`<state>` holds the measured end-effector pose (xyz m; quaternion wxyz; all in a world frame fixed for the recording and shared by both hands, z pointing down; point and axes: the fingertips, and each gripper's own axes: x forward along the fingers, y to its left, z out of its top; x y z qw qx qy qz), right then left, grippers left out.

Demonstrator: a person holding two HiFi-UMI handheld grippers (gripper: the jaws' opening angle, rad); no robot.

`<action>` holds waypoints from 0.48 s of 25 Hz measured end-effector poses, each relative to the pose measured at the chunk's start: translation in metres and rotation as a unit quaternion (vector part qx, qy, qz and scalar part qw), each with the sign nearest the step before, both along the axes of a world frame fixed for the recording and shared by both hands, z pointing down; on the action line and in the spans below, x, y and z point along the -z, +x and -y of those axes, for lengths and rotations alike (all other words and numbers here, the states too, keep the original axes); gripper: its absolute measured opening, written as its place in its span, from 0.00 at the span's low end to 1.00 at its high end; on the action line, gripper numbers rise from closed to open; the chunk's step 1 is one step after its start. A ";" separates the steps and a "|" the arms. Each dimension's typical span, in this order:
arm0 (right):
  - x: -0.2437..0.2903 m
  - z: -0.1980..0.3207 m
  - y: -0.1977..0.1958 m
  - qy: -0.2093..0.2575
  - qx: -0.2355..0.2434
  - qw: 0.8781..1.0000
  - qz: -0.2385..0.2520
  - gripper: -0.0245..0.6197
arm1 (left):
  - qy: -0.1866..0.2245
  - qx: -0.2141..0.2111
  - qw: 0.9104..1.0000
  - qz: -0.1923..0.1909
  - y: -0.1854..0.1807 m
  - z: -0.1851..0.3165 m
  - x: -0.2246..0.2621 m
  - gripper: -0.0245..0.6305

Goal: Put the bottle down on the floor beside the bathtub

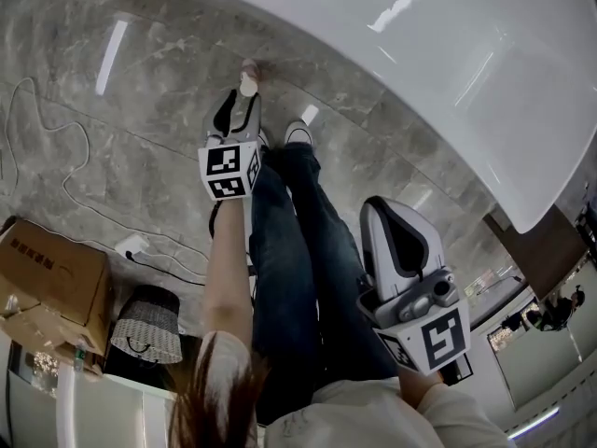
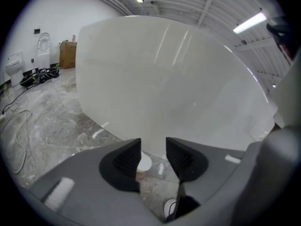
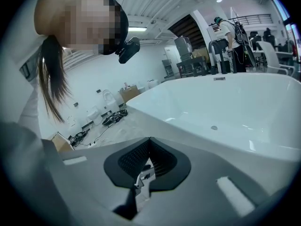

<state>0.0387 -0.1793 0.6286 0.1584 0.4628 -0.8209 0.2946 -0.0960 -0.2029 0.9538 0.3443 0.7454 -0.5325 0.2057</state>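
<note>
In the head view a small bottle [image 1: 248,76] with a pale cap stands on the grey marble floor [image 1: 140,110], close to the white bathtub [image 1: 448,73]. My left gripper [image 1: 237,105] hangs just above it, jaws apart. In the left gripper view the bottle's white cap [image 2: 143,163] shows below the gap of the left gripper [image 2: 153,150], with neither pad touching it, and the bathtub [image 2: 169,79] wall fills the view behind. My right gripper [image 1: 390,215] is held higher over the person's legs; in its own view the right gripper [image 3: 149,149] is shut on nothing beside the bathtub [image 3: 225,107].
The person's legs [image 1: 298,241] and shoes stand between the grippers. A cardboard box [image 1: 47,278], a woven basket [image 1: 147,323], a power strip [image 1: 132,245] and a looping cable [image 1: 56,157] lie on the left. Toilets [image 2: 14,65] and more cables line the far wall.
</note>
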 end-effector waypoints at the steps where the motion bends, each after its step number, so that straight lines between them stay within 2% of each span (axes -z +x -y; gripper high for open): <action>1: 0.007 -0.001 -0.001 0.000 0.002 1.000 0.002 0.04 | 0.004 0.004 1.000 0.001 -0.001 0.000 0.011 0.36; 6: 0.039 -0.003 -0.002 0.005 0.008 1.000 0.009 0.04 | 0.029 0.019 0.999 0.004 -0.004 0.005 0.066 0.27; 12: 0.065 -0.002 -0.004 0.011 0.014 1.000 0.018 0.04 | 0.057 0.017 0.998 0.005 -0.008 0.012 0.118 0.17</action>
